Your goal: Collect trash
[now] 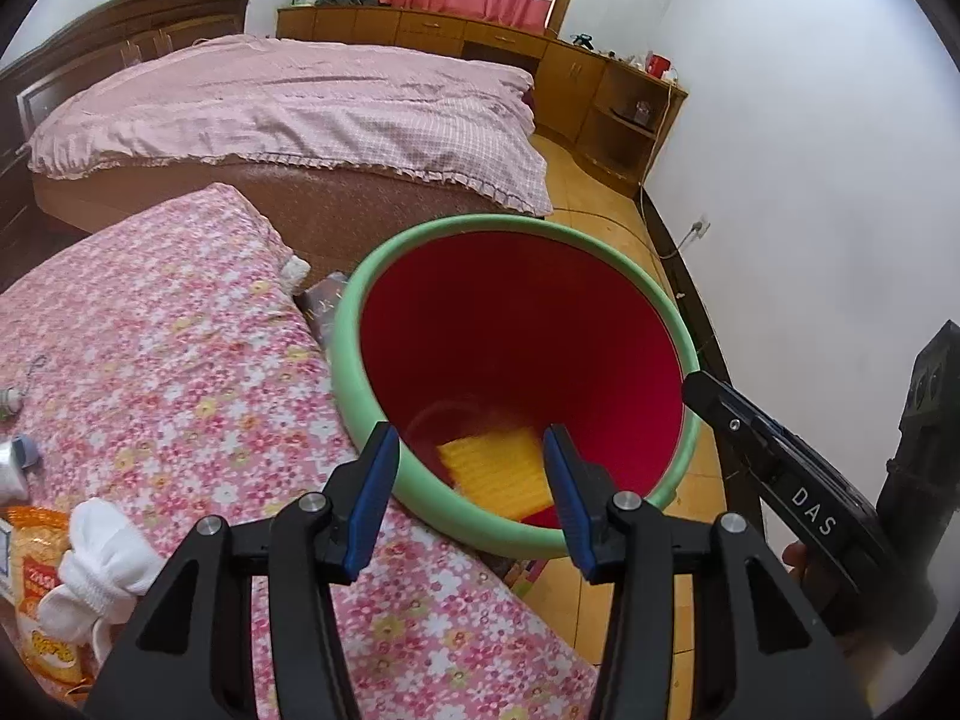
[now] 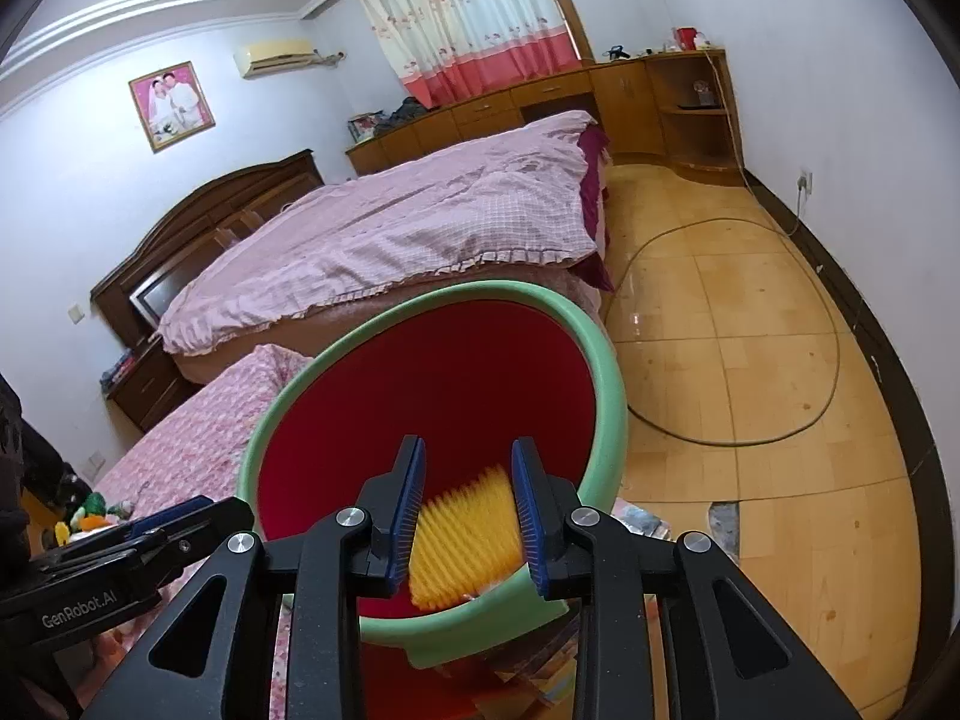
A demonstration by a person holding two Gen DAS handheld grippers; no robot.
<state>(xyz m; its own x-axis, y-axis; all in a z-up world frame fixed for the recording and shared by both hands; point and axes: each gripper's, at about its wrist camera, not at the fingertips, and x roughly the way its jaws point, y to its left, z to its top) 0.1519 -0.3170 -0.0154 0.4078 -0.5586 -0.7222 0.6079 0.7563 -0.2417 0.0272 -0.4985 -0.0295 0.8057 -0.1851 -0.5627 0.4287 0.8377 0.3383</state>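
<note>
Left tongs (image 1: 471, 495) and right tongs (image 2: 468, 519): black arms, ribbed blue pads, both parted, nothing gripped. Yellow ridged wrapper (image 2: 465, 546): inside the bin, below the pads. Bin (image 1: 384, 462): round, red inside, green rim, beside floral-covered table (image 1: 180, 372). Bed (image 1: 288, 96) behind.

We see a floral-clothed table (image 1: 180, 360) with a snack packet (image 1: 42, 570) and white cloth (image 1: 102, 558) at its seven o'clock edge

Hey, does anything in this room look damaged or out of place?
Yes. The floor has a broken patch right of the bin, and a long cable loops loose across it.
</note>
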